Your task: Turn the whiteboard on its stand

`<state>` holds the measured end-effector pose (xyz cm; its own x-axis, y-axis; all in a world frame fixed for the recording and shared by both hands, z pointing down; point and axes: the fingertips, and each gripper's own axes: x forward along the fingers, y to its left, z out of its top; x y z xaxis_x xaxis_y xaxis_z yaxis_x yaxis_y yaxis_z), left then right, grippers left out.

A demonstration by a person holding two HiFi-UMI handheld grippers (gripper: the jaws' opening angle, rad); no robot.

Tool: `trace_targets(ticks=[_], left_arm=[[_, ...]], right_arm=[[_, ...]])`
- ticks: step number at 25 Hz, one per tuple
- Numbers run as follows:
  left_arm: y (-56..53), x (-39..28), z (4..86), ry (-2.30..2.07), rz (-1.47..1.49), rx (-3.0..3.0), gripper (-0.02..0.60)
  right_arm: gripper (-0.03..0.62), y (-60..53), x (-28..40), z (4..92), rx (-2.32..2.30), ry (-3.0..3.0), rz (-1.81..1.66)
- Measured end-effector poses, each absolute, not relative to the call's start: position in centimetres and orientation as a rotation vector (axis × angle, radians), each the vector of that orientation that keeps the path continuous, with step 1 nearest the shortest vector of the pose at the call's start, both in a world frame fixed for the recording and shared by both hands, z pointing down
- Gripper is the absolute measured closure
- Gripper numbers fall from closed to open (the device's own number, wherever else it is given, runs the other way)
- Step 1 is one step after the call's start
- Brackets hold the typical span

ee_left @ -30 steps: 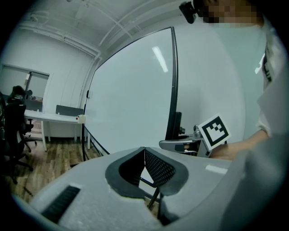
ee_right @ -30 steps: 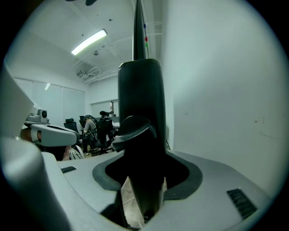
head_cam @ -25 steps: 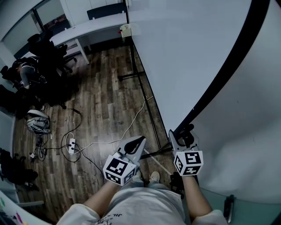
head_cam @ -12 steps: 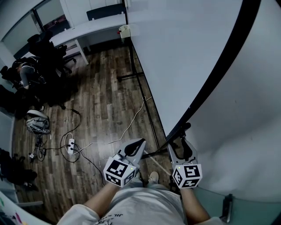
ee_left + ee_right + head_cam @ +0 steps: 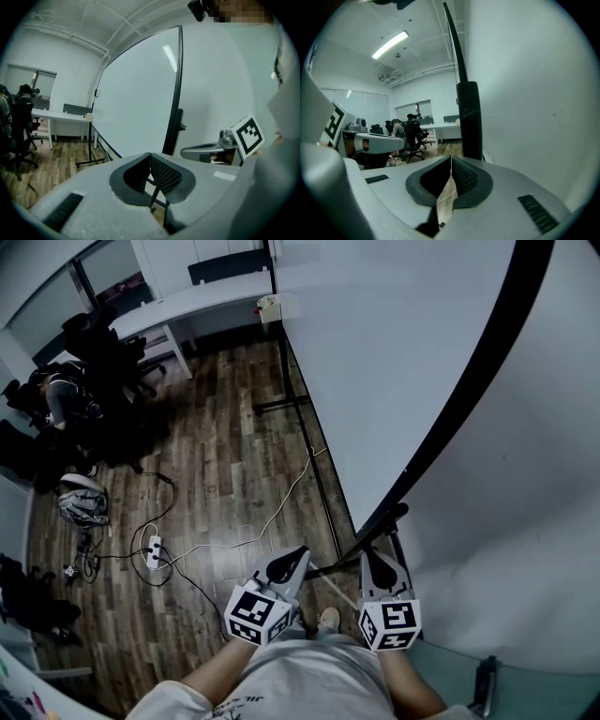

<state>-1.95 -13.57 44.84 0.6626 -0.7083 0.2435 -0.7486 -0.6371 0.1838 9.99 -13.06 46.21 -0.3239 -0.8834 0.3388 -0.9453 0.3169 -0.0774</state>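
The whiteboard point(image 5: 394, 362) fills the upper right of the head view, its black frame edge point(image 5: 469, 390) slanting down to the stand's clamp knob point(image 5: 398, 512). The stand's base bars point(image 5: 323, 493) rest on the wood floor. My right gripper point(image 5: 367, 555) hangs just below that lower frame end, apart from it; its jaws are closing and the tips meet on nothing. In the right gripper view the right gripper point(image 5: 451, 157) faces the black upright point(image 5: 468, 117). My left gripper point(image 5: 296, 554) is beside it, shut and empty. In the left gripper view the left gripper point(image 5: 150, 154) faces the whiteboard point(image 5: 136, 98).
A white cable point(image 5: 272, 512) crosses the floor to a power strip point(image 5: 153, 549). A desk point(image 5: 187, 301) stands at the back, with office chairs and a seated person point(image 5: 66, 395) to the left. A bag point(image 5: 80, 502) lies on the floor. The wall point(image 5: 525, 521) is behind the board.
My right gripper has drawn back from the board's lower frame end toward my body, and its jaws have gone from wide open to closed. The left gripper shifted slightly.
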Motion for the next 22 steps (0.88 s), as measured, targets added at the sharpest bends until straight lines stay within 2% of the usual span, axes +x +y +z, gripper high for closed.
trace_targets(ticks=[22], left_arm=[[-13.3, -2.9, 45.2, -1.188, 0.222, 2.596, 0.571]], right_arm=[[0.589, -13.7, 8.3, 46.7, 1.565, -2.374, 0.463]])
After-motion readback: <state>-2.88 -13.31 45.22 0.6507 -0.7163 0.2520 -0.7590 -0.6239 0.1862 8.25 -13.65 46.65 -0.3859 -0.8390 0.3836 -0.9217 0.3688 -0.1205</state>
